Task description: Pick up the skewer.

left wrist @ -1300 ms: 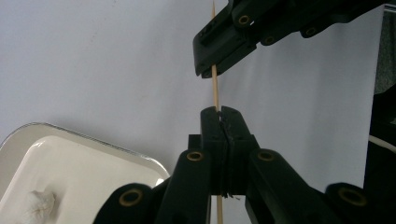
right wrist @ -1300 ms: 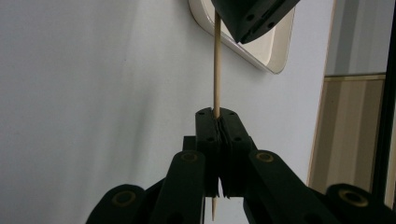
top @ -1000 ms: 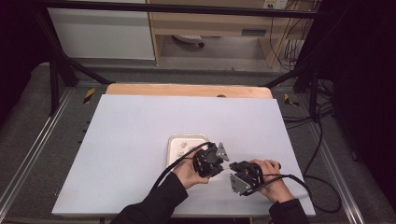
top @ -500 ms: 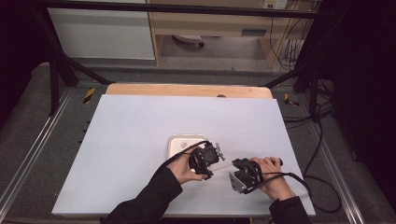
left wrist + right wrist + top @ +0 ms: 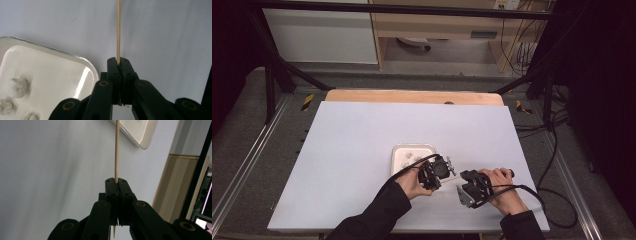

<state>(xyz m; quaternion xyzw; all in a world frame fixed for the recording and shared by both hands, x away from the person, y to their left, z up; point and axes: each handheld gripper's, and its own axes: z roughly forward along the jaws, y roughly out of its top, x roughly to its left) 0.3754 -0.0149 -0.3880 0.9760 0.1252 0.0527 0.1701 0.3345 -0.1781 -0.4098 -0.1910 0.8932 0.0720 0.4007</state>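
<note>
Obs.: left gripper (image 5: 119, 62) is clamped tight on a thin round wooden skewer (image 5: 118, 30). Its jaws have just been closing, and the stick sits pinched between the tips. The long axis runs straight out along the jaws, away from the hand.

Right gripper (image 5: 116, 181) is likewise closed hard on a thin wooden skewer (image 5: 116, 152). The long part projects forward and a short pointed tail pokes out behind the jaws. Whether the 2 grippers share 1 stick or hold 2, I cannot tell.

Key relation: the shallow white rectangular tray (image 5: 82, 60) of small white dough lumps (image 5: 17, 86) lies to the side of the left skewer, not ahead of it. The stick points over bare desk just beside the tray's corner. In the right gripper view the skewer line passes a tray corner (image 5: 147, 135).

High view: tray (image 5: 398, 150) near the desk's middle, toward the near edge. Left hand (image 5: 412, 182) is just beside the tray's near right corner. Right hand (image 5: 502, 187) is farther right, close to the near edge.

Judgement: the left gripper is nearer, and it must swing its tip toward the lumps.
</note>
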